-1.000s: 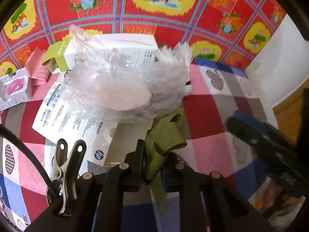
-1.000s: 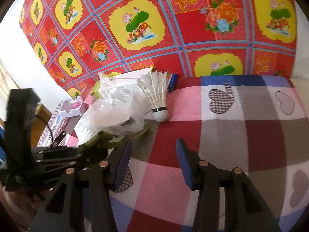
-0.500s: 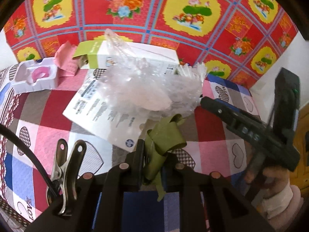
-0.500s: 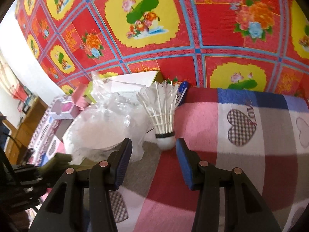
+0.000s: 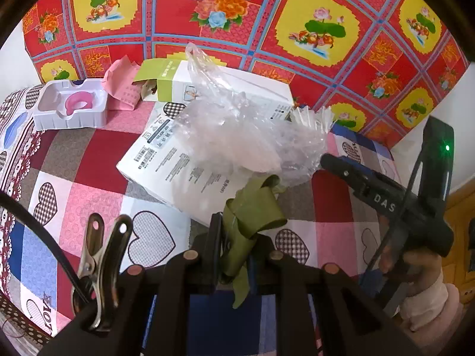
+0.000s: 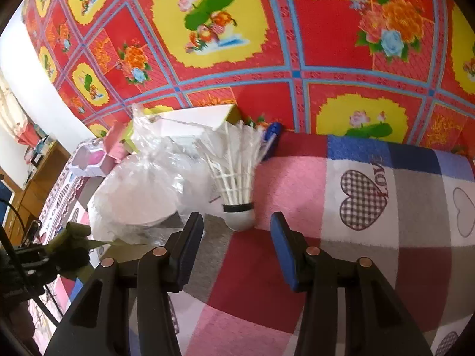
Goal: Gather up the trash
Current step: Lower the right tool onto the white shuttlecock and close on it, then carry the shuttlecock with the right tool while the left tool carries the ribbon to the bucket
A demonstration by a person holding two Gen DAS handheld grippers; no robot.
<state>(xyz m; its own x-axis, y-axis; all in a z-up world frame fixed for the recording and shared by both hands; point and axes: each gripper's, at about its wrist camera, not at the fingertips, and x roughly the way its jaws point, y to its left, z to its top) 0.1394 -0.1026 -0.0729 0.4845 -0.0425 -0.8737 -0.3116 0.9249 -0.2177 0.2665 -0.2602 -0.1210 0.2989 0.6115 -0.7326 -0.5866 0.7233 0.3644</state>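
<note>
Red floral cloth (image 5: 184,14) hangs behind a checked heart-print blanket (image 5: 89,163) on which the trash lies. Largest is a flat white printed box (image 5: 178,175) near the middle of the left wrist view, with a crumpled clear plastic bag (image 5: 237,136) heaped on it. At twelve o'clock from the bag lies a white carton with a green flap (image 5: 166,81); at ten o'clock sit a pink paper scrap (image 5: 121,89) and a white moulded tray (image 5: 71,106). At about two o'clock from the bag a white shuttlecock (image 6: 237,184) stands on its cork, just beyond the right gripper (image 6: 237,246), whose jaws stand apart and empty. The left gripper (image 5: 234,249) is pressed together on a crumpled olive-green strip (image 5: 252,210).
</note>
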